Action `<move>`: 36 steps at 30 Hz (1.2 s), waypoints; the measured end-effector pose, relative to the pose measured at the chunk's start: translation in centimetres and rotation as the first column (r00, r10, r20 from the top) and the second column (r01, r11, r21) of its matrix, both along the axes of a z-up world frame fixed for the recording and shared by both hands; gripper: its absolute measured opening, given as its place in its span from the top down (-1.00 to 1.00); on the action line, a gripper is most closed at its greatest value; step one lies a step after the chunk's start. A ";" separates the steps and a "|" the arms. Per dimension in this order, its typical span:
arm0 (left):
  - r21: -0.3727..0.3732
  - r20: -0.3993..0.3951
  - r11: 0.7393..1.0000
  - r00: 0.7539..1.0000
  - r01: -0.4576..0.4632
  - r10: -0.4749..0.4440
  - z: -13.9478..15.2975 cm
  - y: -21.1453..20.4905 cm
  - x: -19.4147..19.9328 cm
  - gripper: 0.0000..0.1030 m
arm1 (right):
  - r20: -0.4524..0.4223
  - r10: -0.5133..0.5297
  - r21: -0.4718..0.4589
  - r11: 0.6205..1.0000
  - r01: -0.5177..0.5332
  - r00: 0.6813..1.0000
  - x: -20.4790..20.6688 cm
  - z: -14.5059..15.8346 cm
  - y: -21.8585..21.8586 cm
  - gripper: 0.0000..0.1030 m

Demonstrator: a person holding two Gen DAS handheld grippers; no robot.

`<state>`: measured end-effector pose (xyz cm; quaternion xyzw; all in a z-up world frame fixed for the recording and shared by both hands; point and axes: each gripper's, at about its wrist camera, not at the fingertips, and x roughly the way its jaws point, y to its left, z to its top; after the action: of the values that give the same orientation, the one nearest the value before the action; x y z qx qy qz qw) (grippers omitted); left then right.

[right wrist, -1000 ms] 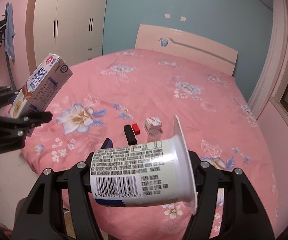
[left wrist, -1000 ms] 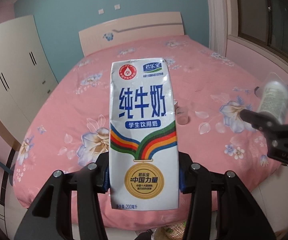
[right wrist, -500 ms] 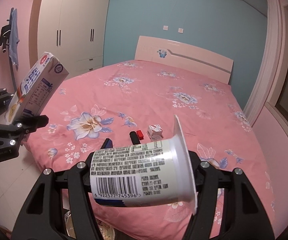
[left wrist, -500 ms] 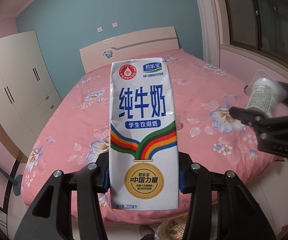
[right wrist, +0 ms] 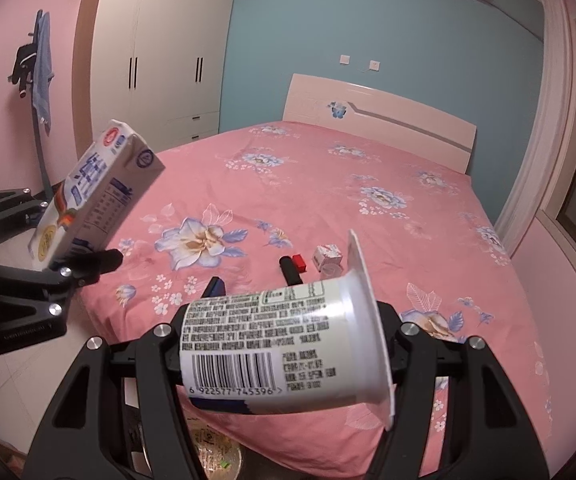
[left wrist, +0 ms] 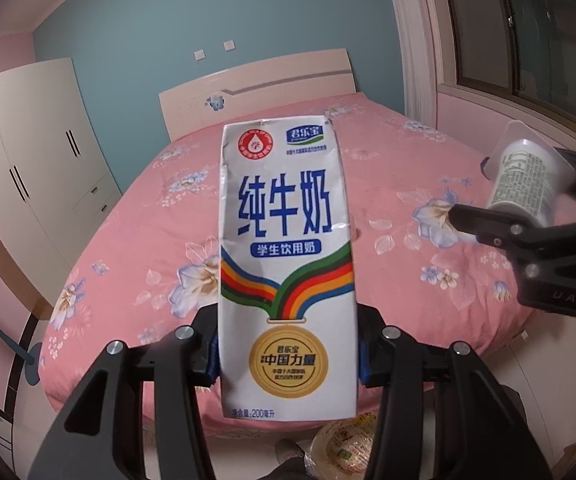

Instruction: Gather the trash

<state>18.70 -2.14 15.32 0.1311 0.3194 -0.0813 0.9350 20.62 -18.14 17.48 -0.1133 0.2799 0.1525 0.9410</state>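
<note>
Left wrist: tool [left wrist: 288, 350] clamps milk carton [left wrist: 286, 264] (upright).

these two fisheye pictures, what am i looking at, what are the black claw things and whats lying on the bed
No robot here: a person carries a handheld two-finger tool in each hand, with a camera on each looking along its fingers. One picture is from the left tool, clamped on a milk carton. The other is from the right tool, clamped on a yogurt cup lying sideways. Each tool also shows at the edge of the other's picture. On the pink bed lie a small crumpled carton, a black stick-like item and a small red thing. A round foil container sits on the floor below.
</note>
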 end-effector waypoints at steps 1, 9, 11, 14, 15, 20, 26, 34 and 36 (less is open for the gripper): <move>0.002 -0.006 1.000 1.000 -0.002 0.002 -0.4 0.1 0.0 0.02 | -0.008 0.004 -0.001 1.000 -0.004 1.000 0.0 -0.4 0.2 -0.23; 0.003 -0.080 1.000 0.997 -0.012 0.013 -4.3 1.0 0.0 0.02 | -0.079 0.025 -0.001 1.000 -0.025 0.997 0.2 -4.3 1.2 -0.23; 0.009 -0.096 1.000 0.995 -0.017 0.018 -5.5 1.2 0.0 0.02 | -0.102 0.025 -0.006 1.000 -0.026 0.994 0.3 -5.6 1.4 -0.23; 0.031 -0.120 0.999 0.992 -0.025 0.029 -7.1 1.5 0.1 0.02 | -0.131 0.029 -0.007 1.000 -0.030 0.991 0.4 -7.0 1.4 -0.23; 0.033 -0.129 0.999 0.991 -0.027 0.031 -7.6 1.6 0.1 0.02 | -0.142 0.031 -0.007 0.999 -0.032 0.989 0.5 -7.6 1.4 -0.23; 0.033 -0.183 0.999 0.982 -0.030 0.036 -10.4 2.3 0.2 0.02 | -0.194 0.033 -0.019 0.999 -0.037 0.980 0.6 -10.6 1.7 -0.23; 0.050 -0.237 0.998 0.970 -0.034 0.045 -13.9 2.5 0.0 0.02 | -0.261 0.042 -0.023 0.999 -0.050 0.964 0.8 -14.5 2.1 -0.23; 0.053 -0.325 0.998 0.945 -0.031 0.046 -19.0 2.5 -0.2 0.02 | -0.368 0.052 -0.043 0.996 -0.073 0.928 0.8 -20.4 3.2 -0.23; 0.053 -0.344 0.998 0.938 -0.030 0.047 -20.1 2.6 -0.2 0.02 | -0.399 0.056 -0.044 0.996 -0.079 0.915 0.7 -22.1 3.5 -0.23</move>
<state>18.46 0.45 -4.81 0.1302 0.4826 -0.0772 0.8627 21.32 -14.66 -4.62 -0.1172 0.4655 0.1964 0.8550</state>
